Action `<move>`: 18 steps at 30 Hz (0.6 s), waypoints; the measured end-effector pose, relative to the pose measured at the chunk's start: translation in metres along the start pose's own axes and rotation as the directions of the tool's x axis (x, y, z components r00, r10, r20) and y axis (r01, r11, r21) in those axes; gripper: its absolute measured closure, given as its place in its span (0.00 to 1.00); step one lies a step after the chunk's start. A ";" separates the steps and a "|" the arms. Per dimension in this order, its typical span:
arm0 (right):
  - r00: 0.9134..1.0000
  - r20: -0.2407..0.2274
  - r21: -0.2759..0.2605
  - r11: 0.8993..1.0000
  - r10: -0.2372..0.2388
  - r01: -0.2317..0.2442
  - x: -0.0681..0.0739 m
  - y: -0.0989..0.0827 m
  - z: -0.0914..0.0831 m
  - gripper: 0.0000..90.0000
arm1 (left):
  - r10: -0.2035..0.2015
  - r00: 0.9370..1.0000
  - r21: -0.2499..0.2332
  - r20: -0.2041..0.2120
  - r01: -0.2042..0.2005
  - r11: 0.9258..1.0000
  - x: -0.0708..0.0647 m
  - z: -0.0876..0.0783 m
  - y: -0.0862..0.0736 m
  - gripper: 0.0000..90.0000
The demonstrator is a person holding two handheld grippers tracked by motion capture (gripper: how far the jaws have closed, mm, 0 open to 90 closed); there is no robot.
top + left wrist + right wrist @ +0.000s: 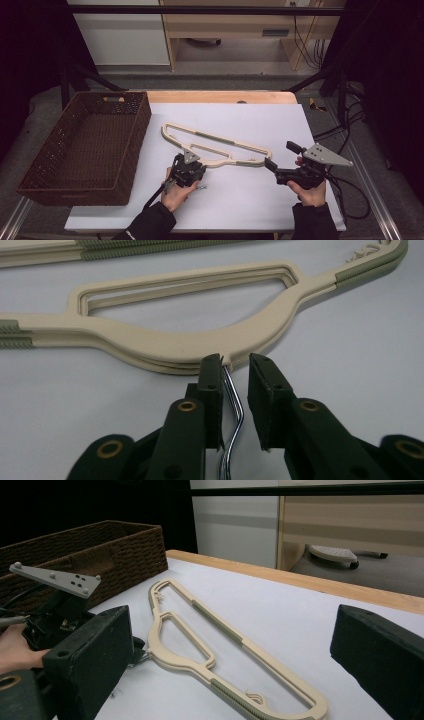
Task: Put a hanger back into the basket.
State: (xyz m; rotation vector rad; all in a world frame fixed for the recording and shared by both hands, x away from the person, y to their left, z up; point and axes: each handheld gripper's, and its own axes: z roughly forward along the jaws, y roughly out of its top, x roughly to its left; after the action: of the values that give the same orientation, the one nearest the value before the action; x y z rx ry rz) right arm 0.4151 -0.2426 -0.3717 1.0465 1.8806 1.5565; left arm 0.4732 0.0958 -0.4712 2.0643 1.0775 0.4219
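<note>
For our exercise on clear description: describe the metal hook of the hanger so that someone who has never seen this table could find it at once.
Start at the brown woven basket on the table's left, then move right to the cream hangers lying stacked on the white sheet. At the middle of their near edge, a thin hook sticks out between the left tongs' open jaws. It is the only shiny metal piece there.

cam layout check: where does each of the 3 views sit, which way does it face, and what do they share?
High view: above the person's side, facing forward and down on the table; both forearms, left gripper, right gripper, basket.
Left gripper view: low on the left gripper, its open jaws either side of the hanger's metal hook.
Right gripper view: low on the open right gripper, facing the left gripper and basket.
Shared: the hanger.
</note>
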 end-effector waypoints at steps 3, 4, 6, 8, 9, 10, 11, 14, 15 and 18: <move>1.000 -0.002 0.002 1.000 -0.001 0.001 0.000 0.000 0.001 0.04 | -0.007 1.000 0.014 -0.006 0.007 1.000 -0.001 0.003 -0.002 0.89; 1.000 -0.004 0.003 1.000 0.001 -0.001 0.001 0.000 0.001 0.04 | -0.008 1.000 0.016 -0.007 0.008 1.000 -0.001 0.004 -0.003 0.90; 1.000 -0.004 0.003 1.000 0.001 -0.001 0.001 0.000 0.001 0.04 | -0.013 1.000 0.016 -0.007 0.013 1.000 -0.001 0.005 -0.003 0.91; 1.000 -0.003 0.002 1.000 0.001 -0.001 0.000 0.000 0.000 0.04 | -0.008 1.000 0.015 -0.013 0.008 1.000 -0.001 0.004 -0.003 0.92; 1.000 -0.003 0.001 1.000 0.000 0.000 0.000 0.000 0.000 0.04 | -0.015 1.000 0.014 -0.014 0.016 1.000 -0.001 0.004 -0.002 0.92; 1.000 -0.003 0.000 1.000 0.001 -0.001 0.000 0.000 0.000 0.04 | -0.016 1.000 0.014 -0.017 0.016 1.000 -0.002 0.004 -0.002 0.92; 1.000 -0.003 0.001 1.000 0.001 -0.001 0.000 0.000 0.000 0.04 | -0.010 1.000 0.018 -0.022 0.011 1.000 -0.002 0.004 -0.002 0.92; 1.000 -0.003 0.001 1.000 -0.001 0.001 0.000 0.000 0.001 0.04 | -0.015 0.999 0.015 -0.028 0.016 1.000 -0.003 0.003 -0.002 0.93; 1.000 -0.004 0.001 1.000 -0.001 0.001 0.001 0.000 0.001 0.04 | -0.019 0.999 0.013 -0.034 0.019 1.000 -0.004 0.003 -0.002 0.94; 1.000 -0.004 0.002 1.000 -0.002 0.002 0.001 0.000 0.001 0.04 | -0.008 0.999 0.014 -0.052 0.009 1.000 -0.003 0.000 -0.001 0.94</move>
State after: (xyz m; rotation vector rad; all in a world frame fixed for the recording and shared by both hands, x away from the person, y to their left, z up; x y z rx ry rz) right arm 0.4155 -0.2414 -0.3723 1.0434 1.8855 1.5569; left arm 0.4705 0.0935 -0.4715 2.0707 1.1228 0.4676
